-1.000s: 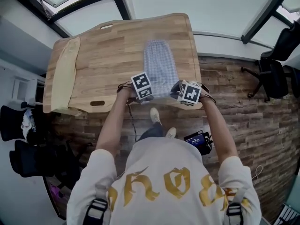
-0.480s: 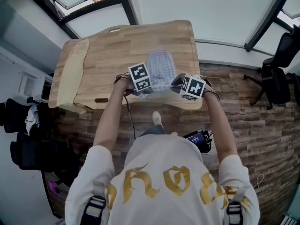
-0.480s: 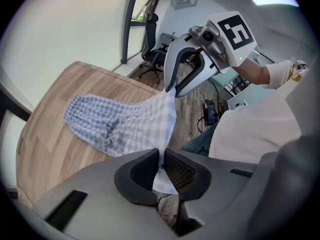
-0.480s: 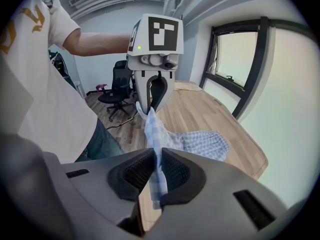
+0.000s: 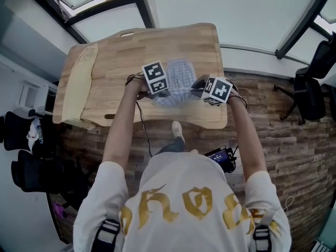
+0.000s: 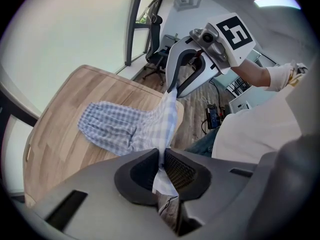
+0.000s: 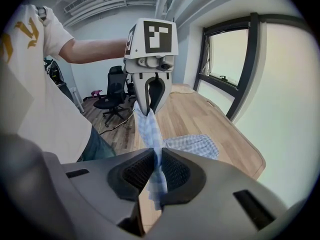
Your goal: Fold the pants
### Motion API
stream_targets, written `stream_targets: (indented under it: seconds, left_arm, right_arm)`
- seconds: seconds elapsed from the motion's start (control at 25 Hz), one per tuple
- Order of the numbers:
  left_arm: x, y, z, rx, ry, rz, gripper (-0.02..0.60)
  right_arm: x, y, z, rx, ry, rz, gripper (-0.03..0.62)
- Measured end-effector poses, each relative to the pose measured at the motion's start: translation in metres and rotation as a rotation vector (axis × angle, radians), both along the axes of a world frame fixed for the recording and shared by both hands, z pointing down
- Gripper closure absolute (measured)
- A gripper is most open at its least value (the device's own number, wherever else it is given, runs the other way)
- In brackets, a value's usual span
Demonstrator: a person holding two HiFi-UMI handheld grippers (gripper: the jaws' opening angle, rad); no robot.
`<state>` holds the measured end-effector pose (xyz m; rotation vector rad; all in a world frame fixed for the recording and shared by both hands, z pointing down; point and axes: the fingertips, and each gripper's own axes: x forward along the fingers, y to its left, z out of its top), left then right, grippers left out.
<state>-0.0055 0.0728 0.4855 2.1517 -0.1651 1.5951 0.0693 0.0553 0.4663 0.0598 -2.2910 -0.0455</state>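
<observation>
Along the far-left edge of the counter (image 5: pixel 121 51): cream cloth strip (image 5: pixel 77 85), lying flat. Mid-counter, left hand-held gripper (image 6: pixel 161 159): jaws nearly together, clamped on one near corner of the checked pants (image 5: pixel 181 72). Between both grippers: near edge of pants lifted off the wood and stretched across, far end resting on the counter. Right hand-held gripper (image 7: pixel 156 166): same narrow gap, pinching the other near corner. Far right: black office chair (image 5: pixel 310 88) on the plank floor (image 5: pixel 273 125).
</observation>
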Motion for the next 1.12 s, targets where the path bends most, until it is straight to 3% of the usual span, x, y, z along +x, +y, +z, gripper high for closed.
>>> stream_targets:
  seconds: [0.68,1.12]
  left_arm:
    - [-0.030,-0.190,0.035,-0.014,-0.019,0.098,0.517]
    - [-0.038,-0.261,0.125,-0.088,-0.044,0.109,0.517]
  right_arm:
    - [-0.031,-0.188,0.036,0.008,0.063,0.120,0.528]
    - [-0.037,-0.265,0.126,-0.157,0.146,0.206,0.528]
